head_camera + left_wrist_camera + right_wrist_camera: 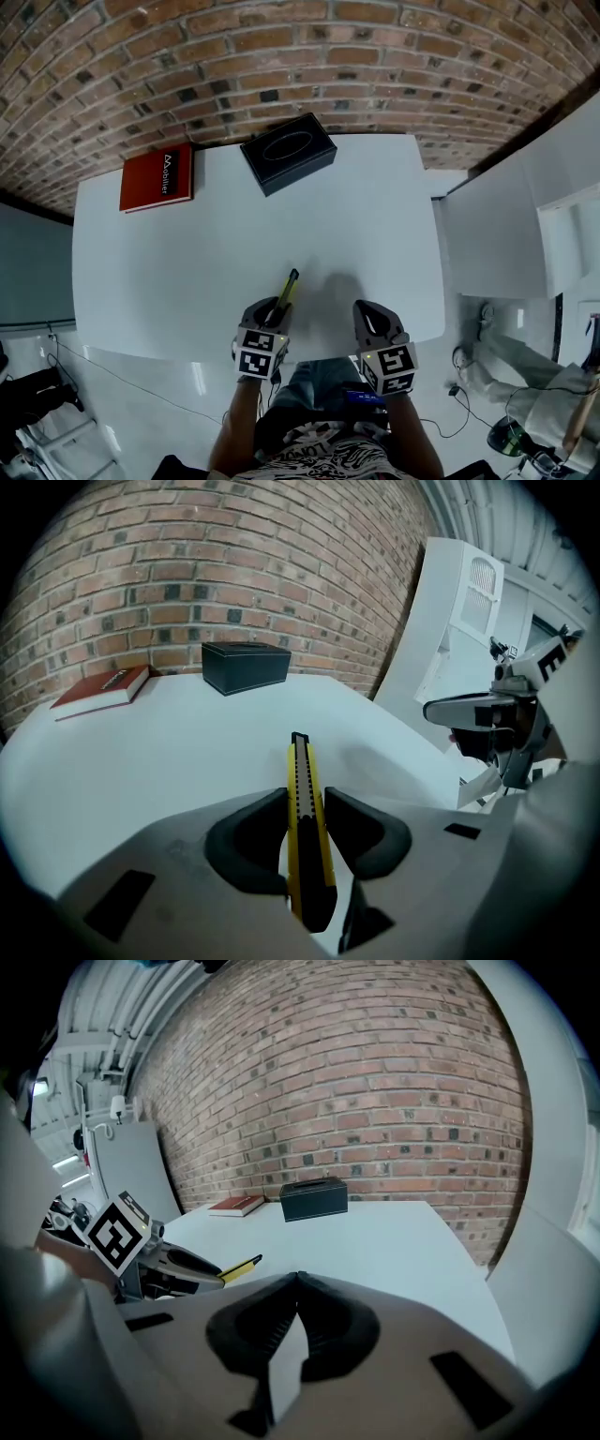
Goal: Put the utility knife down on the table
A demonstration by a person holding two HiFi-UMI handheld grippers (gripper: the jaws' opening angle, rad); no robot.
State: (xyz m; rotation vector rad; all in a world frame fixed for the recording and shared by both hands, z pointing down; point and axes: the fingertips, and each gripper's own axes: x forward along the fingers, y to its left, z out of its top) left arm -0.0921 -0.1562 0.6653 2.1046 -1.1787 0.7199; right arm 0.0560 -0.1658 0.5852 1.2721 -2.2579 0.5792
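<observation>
Yellow-and-black utility knife gripped low in the frame, over the white worktop.
The black rectangular box with an oval top opening sits at upper centre; its contents cannot be seen. The left gripper has its jaws clamped on the knife's body, with the tip pointing forward past them. The right gripper is beside it, its jaws pressed together with nothing between them.

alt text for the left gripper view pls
The left gripper is clamped on a yellow and black utility knife, its tip pointing forward over a white table. A black box and a red book lie near the brick wall.
</observation>
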